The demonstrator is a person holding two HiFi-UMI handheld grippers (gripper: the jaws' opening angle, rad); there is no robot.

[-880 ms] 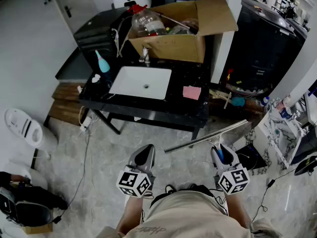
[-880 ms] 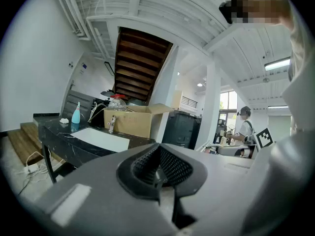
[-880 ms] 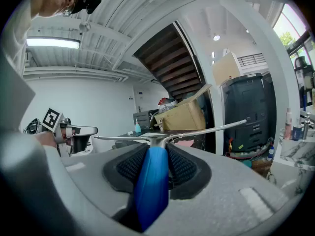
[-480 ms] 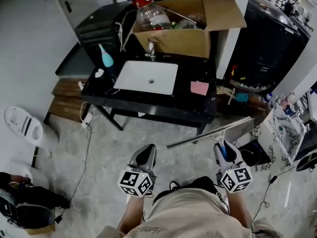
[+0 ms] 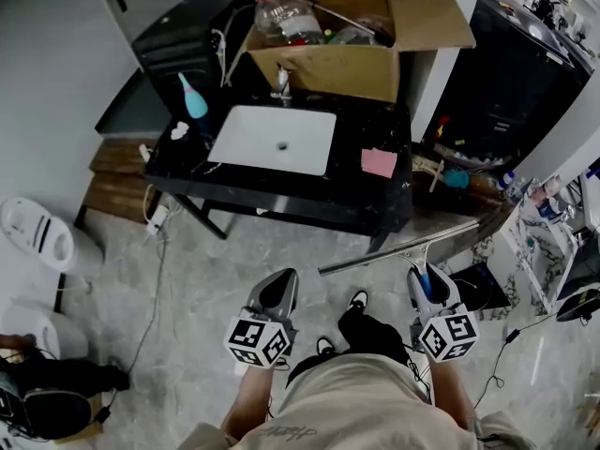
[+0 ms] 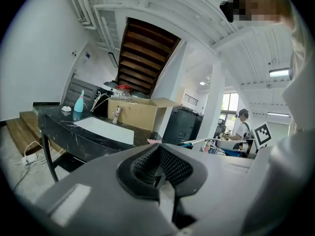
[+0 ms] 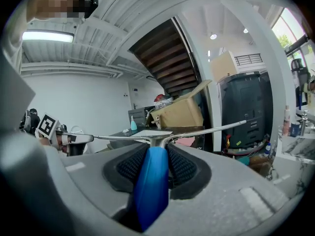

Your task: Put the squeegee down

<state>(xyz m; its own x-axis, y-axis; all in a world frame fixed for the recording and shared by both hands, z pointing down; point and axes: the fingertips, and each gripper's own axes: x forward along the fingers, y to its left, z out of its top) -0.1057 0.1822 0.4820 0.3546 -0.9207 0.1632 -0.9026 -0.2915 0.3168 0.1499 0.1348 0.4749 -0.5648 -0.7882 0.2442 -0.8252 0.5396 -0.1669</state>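
A squeegee (image 5: pixel 403 247) with a blue handle (image 7: pixel 151 181) and a long metal blade (image 7: pixel 197 131) is held out level in front of me. My right gripper (image 5: pixel 424 279) is shut on the blue handle, with the blade crossing ahead of its jaws. My left gripper (image 5: pixel 274 293) is at the lower middle of the head view, shut with nothing between its pads (image 6: pixel 162 163). Both grippers hang above the grey floor, a little short of the black counter (image 5: pixel 319 200).
The black counter carries a white sink (image 5: pixel 274 140), a tap (image 5: pixel 281 84), a teal bottle (image 5: pixel 193 97), a pink cloth (image 5: pixel 379 163) and an open cardboard box (image 5: pixel 347 40). A black bin (image 5: pixel 511 73) stands to the right, clutter (image 5: pixel 553 223) beyond it, cables (image 5: pixel 155 279) across the floor.
The head view has shifted slightly, so the counter and sink sit a little lower and nearer. Both grippers keep their places, and the squeegee stays in the right gripper.
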